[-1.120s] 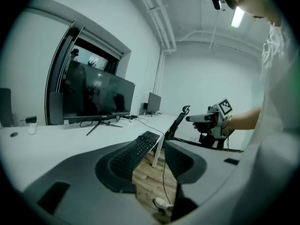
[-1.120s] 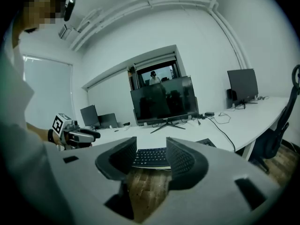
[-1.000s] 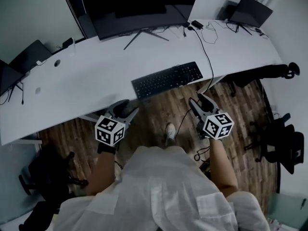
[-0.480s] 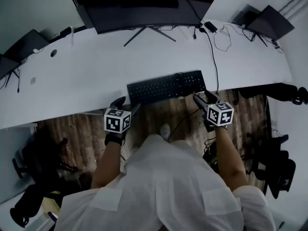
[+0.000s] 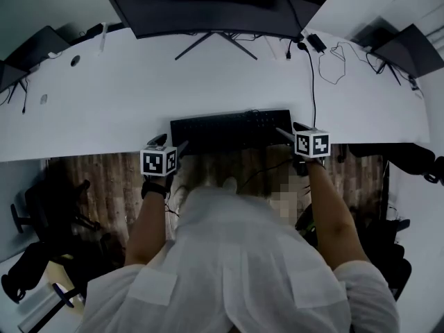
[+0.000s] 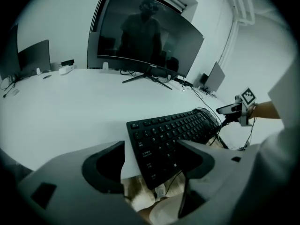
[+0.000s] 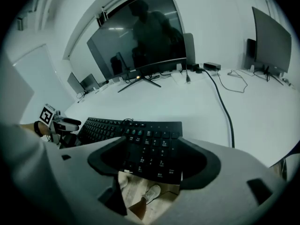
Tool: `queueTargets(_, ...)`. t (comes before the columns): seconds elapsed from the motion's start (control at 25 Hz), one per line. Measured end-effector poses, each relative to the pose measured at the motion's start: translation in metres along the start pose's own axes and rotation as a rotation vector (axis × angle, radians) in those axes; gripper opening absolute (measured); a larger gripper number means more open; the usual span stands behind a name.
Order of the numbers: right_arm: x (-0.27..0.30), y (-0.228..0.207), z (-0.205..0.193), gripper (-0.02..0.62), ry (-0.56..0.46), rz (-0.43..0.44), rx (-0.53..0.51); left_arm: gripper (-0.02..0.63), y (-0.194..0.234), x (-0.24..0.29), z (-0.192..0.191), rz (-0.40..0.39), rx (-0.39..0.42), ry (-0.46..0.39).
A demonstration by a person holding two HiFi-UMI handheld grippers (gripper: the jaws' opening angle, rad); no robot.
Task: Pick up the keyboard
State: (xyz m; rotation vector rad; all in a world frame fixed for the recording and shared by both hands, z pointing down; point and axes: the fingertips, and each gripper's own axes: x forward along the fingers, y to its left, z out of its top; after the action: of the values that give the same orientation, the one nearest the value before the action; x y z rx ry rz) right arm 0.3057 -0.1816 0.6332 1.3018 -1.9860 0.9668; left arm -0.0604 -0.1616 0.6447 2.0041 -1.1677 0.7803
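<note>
A black keyboard (image 5: pixel 232 129) lies at the white desk's (image 5: pixel 104 109) near edge, its front side hanging over the edge. My left gripper (image 5: pixel 171 143) is at its left end, jaws opening, and in the left gripper view that end of the keyboard (image 6: pixel 173 135) sits between the left gripper's (image 6: pixel 151 146) jaws. My right gripper (image 5: pixel 291 130) is at the right end, jaws also opening. In the right gripper view the keyboard's (image 7: pixel 140 139) number-pad end lies between the right gripper's (image 7: pixel 152 146) jaws. Neither pair of pads visibly presses on it.
A big curved monitor (image 5: pixel 208 12) stands behind the keyboard on a V-shaped foot. A black cable (image 5: pixel 312 82) runs down the desk past the keyboard's right end. Dark screens (image 5: pixel 409 47) stand at the far right and far left. Wooden floor and office chairs (image 5: pixel 41 269) lie below.
Both grippers have moved forward and down from in front of the desk to the keyboard's two ends. Their jaws stand wider than before.
</note>
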Motion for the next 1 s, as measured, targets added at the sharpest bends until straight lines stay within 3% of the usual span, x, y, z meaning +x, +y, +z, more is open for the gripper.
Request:
queueTargets(0.2, 0.014, -0.014, -0.01, 0.373, 0.078, 0.013, 0.068, 0.319, 0.001, 0.018, -0.01, -0.031, -0.045, 0.05)
queueTargets(0.48, 0.027, -0.016, -0.023, 0.416, 0.183, 0.007, 0.055, 0.321, 0.002, 0.027, -0.014, -0.049, -0.056, 0.098)
queueTargets(0.84, 0.041, -0.021, -0.034, 0.439, 0.218, 0.058, 0.114, 0.33, -0.003, 0.041, -0.012, -0.057, -0.079, 0.126)
queueTargets(1.0, 0.046, -0.015, -0.035, 0.48, 0.234, 0.068, 0.1, 0.336, -0.004, 0.044, -0.012, -0.049, -0.084, 0.131)
